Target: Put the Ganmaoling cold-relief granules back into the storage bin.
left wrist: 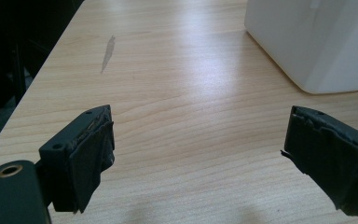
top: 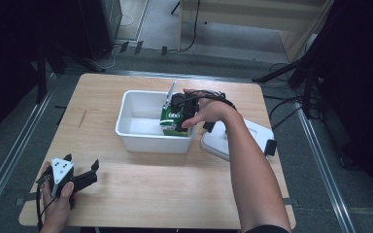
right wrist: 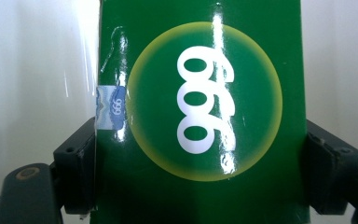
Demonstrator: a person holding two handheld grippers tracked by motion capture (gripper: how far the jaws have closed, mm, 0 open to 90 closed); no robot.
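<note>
A glossy green box [right wrist: 200, 112] with a yellow-ringed disc and white "999" lettering sits between the jaws of my right gripper [right wrist: 200, 172], which press on its two sides. In the high view the same green box [top: 169, 121] hangs inside the right end of a white plastic bin [top: 126, 116], with the right gripper [top: 182, 109] over it. My left gripper [top: 85, 177] rests near the table's front left edge, jaws wide apart and nothing between them. In the left gripper view its black padded fingers [left wrist: 91, 154] frame bare wood, and the bin's corner [left wrist: 317, 46] stands at upper right.
A white lid [top: 240, 138] lies on the table right of the bin, partly under the right forearm. The light wooden table [top: 150, 189] carries a grey smear [left wrist: 107, 53] at its left. Dark stands and cables ring the table on the floor.
</note>
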